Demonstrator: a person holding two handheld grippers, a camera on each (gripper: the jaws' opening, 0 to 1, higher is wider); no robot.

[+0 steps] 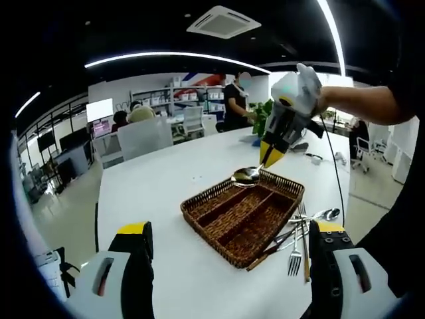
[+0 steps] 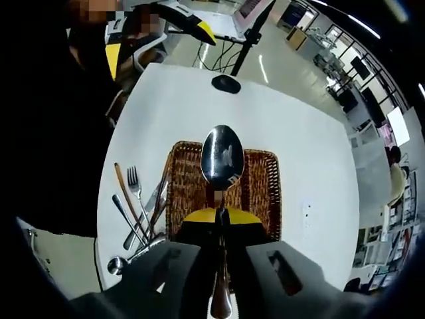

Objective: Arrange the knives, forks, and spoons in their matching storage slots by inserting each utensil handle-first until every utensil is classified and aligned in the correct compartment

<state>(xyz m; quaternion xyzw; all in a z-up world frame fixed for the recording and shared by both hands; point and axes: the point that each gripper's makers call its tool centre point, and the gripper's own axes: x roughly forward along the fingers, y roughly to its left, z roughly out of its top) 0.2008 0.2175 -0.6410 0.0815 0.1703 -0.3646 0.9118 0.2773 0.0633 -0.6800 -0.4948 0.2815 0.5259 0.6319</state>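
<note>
— What have I got on the right?

— My right gripper (image 2: 216,219) has its yellow-tipped jaws clamped on a shiny steel spoon (image 2: 222,159), bowl forward, poised over the brown woven wicker tray (image 1: 199,206) with its long slots.

— And the left?

— My left gripper (image 1: 229,256) hangs wide open, holding nothing, low over the round white table (image 1: 153,179). Loose forks and knives (image 1: 295,242) lie just beside the tray's edge, one resting against it.
</note>
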